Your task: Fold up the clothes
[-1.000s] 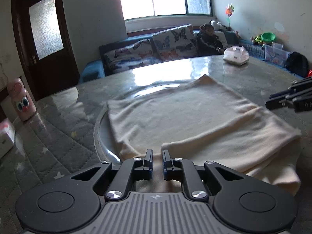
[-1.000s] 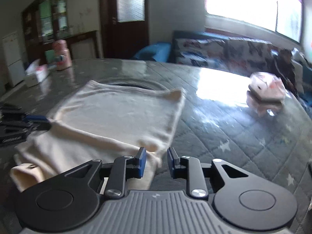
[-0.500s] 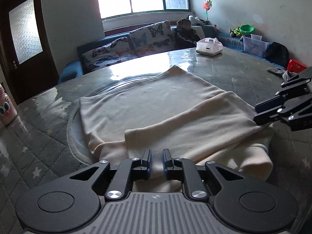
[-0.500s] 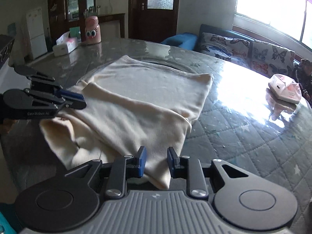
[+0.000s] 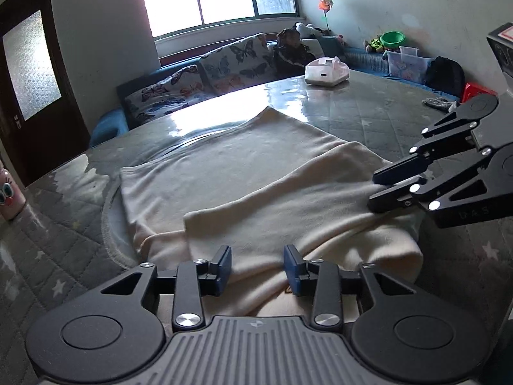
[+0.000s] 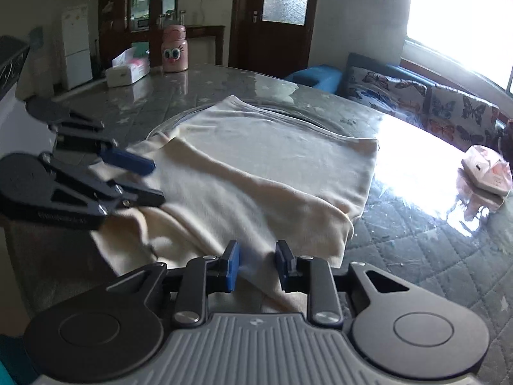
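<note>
cream cloth [image 5: 256, 173] lay on the grey quilted surface [image 5: 368, 112], its near flap laid over the middle. the left tool [image 5: 257, 264] had just been opened, cloth loose between its pads. the right tool [image 6: 255, 264] stood slightly parted over the edge; a grip could not be told. a release step was judged; next, a fresh edge would need gripping.

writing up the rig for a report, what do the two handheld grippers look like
Both are the same build. The left gripper and right gripper have a grey ribbed body with a small round emblem, two black rounded lobes with circular discs, black linkage arms with silver pivot screws, and blue pads on black fingertips. Pale lettering runs along one black link of each. No cables, hands or sleeves show.
</note>
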### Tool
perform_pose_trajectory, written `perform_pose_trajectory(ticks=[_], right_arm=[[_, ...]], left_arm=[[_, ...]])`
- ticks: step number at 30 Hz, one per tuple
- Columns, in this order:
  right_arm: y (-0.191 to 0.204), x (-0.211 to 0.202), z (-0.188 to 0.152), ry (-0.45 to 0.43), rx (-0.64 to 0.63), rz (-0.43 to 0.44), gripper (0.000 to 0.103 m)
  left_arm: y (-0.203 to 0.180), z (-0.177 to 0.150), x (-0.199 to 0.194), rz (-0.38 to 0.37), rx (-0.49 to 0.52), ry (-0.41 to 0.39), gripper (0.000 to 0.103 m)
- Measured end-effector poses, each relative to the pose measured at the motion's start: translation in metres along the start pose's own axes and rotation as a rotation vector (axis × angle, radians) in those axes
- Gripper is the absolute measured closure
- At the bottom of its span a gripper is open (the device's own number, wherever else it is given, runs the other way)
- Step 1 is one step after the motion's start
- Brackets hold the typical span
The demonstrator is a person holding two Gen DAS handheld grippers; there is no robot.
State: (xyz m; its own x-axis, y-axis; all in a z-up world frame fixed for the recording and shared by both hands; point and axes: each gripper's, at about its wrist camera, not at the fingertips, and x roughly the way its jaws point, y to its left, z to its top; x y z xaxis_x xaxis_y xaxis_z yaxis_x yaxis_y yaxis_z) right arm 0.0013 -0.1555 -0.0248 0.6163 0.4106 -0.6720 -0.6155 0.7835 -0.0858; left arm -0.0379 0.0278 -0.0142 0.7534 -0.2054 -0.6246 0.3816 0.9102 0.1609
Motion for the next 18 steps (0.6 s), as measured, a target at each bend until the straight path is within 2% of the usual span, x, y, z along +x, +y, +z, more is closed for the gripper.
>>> perform_pose_trajectory(ticks=[1,5,9,10,13,16,18], right_arm=[[0.001,-0.004,0.000,-0.003,-0.005,0.000,0.071],[0.005,-0.023,-0.004,-0.016,-0.042,0.002,0.067],[0.013,-0.036,-0.011,-0.007,-0.106,0.001,0.055],[0.015,-0.039,-0.014,-0.005,-0.120,0.000,0.051],[0.021,-0.044,-0.022,0.000,-0.166,-0.007,0.049],[0.026,-0.046,-0.028,0.000,-0.193,-0.019,0.039],[0.029,-0.047,-0.030,-0.003,-0.203,-0.021,0.038]], left_arm=[[0.002,0.000,-0.005,0.002,-0.001,-0.008,0.056],[0.003,-0.005,-0.033,0.005,0.045,-0.045,0.050],[-0.001,-0.020,-0.050,-0.002,0.102,-0.035,0.050],[-0.004,-0.024,-0.053,-0.002,0.125,-0.033,0.050],[-0.015,-0.037,-0.061,0.005,0.194,-0.033,0.050],[-0.020,-0.043,-0.061,0.005,0.215,-0.031,0.050],[-0.024,-0.045,-0.058,0.033,0.244,-0.044,0.050]])
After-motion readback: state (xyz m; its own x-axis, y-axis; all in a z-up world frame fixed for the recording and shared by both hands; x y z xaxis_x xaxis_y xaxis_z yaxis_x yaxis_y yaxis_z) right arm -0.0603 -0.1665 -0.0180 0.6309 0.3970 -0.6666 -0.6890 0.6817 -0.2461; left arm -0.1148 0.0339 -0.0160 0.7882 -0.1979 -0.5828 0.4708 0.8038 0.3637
